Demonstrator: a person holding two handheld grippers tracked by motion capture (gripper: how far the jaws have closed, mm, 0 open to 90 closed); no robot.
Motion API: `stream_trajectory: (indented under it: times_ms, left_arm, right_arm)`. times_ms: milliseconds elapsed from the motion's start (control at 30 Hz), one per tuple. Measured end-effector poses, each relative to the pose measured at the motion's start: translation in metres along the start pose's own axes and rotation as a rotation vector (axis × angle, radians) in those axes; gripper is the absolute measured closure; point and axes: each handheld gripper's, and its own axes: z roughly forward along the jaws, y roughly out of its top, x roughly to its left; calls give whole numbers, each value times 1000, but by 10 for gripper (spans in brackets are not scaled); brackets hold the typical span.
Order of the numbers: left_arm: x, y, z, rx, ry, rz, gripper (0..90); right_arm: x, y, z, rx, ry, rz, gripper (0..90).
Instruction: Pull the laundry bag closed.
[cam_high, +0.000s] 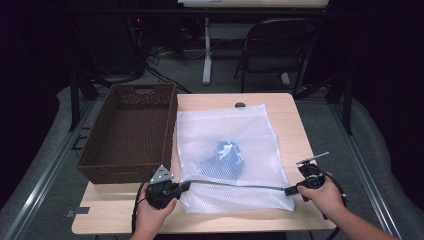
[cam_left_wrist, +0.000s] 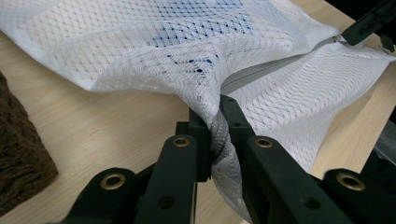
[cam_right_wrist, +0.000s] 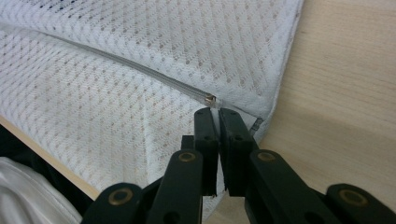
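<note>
A white mesh laundry bag (cam_high: 227, 155) lay flat on the light wooden table (cam_high: 295, 120), just to the right of a brown woven basket (cam_high: 131, 131), with a blue item (cam_high: 225, 157) visible through the mesh near its middle. The bag's grey zipper (cam_high: 235, 184) ran across the near part of the bag, stretched between the two grippers. The left gripper (cam_high: 184, 186), held at the bag's near left corner, was clenched on a bunched, twisted fold of mesh at the zipper's end (cam_left_wrist: 217, 133), the fabric rising tent-like from its jaws. The right gripper (cam_high: 290, 191) stood at the near right corner, its jaws pressed nearly together at the bag's edge just below the metal zipper end (cam_right_wrist: 210, 99); whether cloth or a pull tab lay between them could not be told. The basket was seen at the lower left of the left gripper view (cam_left_wrist: 18, 158).
</note>
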Motion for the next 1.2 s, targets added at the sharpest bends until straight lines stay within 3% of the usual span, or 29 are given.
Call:
stream_trajectory:
  times_ms: [133, 200, 367, 500, 1200]
  left_arm:
    - [1, -1, 0, -6, -3, -10, 857]
    - [1, -1, 0, -5, -3, -10, 855]
    - [2, -2, 0, 5, 2, -17, 849]
    - [4, -2, 0, 6, -1, -30, 844]
    - [12, -12, -4, 79, 24, -36, 801]
  right_arm:
    - [3, 0, -1, -1, -9, -35, 863]
    - [4, 1, -3, 2, -12, -22, 863]
    - [6, 1, -3, -1, -18, -58, 863]
    - [8, 0, -4, 1, -11, -59, 862]
    - [22, -3, -5, 8, -9, -147, 861]
